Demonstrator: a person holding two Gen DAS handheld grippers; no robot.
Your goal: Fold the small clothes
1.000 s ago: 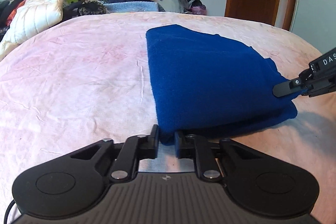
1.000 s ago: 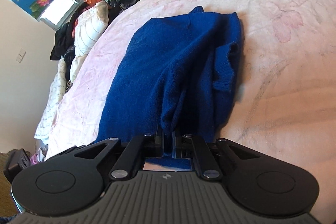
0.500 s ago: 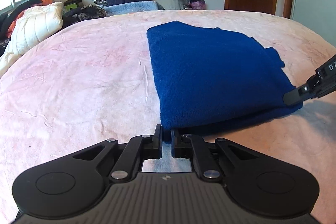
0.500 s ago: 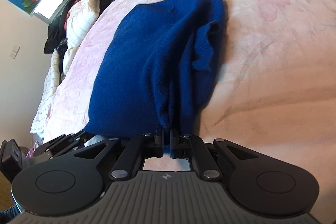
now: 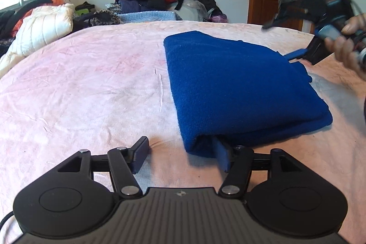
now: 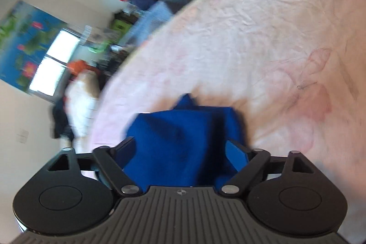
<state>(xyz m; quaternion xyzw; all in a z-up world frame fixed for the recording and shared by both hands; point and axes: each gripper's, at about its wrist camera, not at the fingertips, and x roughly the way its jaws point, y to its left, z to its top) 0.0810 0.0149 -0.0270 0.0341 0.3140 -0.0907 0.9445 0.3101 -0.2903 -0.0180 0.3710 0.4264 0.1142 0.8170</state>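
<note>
Just ahead of the left tool (image 5: 181,156), the folded blue sweater (image 5: 238,88) lies on the pink bed (image 5: 87,88); its near corner sits between the fingers, but the pads no longer press on it. Both tools have just been opening. The left stands wide, one finger out on the bedsheet, the other tucked at the sweater's underside. The right tool (image 6: 180,152) is wide too, its view blurred, with blue cloth beyond its parted fingers and nothing gripped; from the left tool it shows up and to the right, carried in the person's hand (image 5: 345,42). I judge this fold is being let go. Next calls for drawing both tools clear without dragging the layers, then smoothing or folding again. No readable writing or brand shows now
</note>
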